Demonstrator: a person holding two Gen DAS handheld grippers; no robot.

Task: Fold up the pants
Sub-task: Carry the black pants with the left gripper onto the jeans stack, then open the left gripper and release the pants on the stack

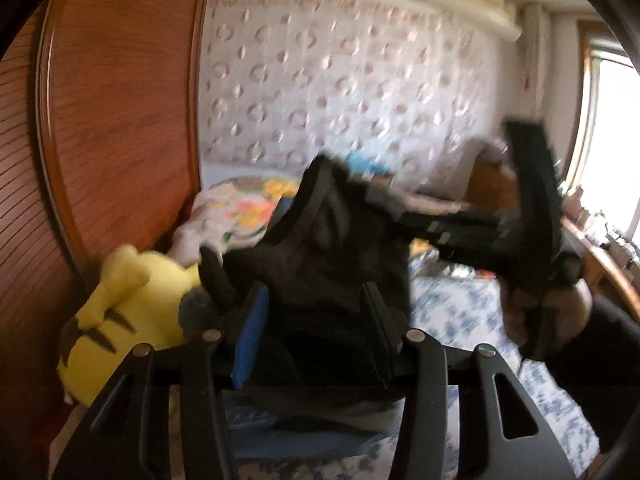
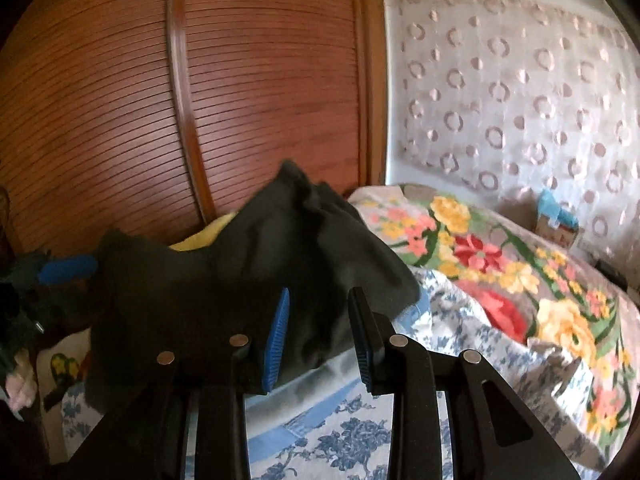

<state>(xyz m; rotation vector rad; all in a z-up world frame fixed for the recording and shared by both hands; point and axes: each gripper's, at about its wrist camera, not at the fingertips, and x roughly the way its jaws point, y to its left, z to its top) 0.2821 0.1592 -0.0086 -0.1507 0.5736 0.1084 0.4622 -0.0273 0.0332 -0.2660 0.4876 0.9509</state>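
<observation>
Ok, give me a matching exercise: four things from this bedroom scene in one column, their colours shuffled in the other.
Things:
1. pants
2. plush toy
3. wardrobe door
4. bedsheet

Colours:
A. blue and white print
B. yellow
C. black
D. reddish-brown wood

Pairs: 1-C, 2-B, 3-D, 4-A

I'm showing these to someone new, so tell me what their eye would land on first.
The black pants stand out, heaped on the blue-and-white bedsheet right in front of both hand-held grippers, whose jaws stand apart. Next comes the bright yellow plush toy at the left, against the brown slatted wardrobe door. The flowered blanket covers the bed's right side.
</observation>
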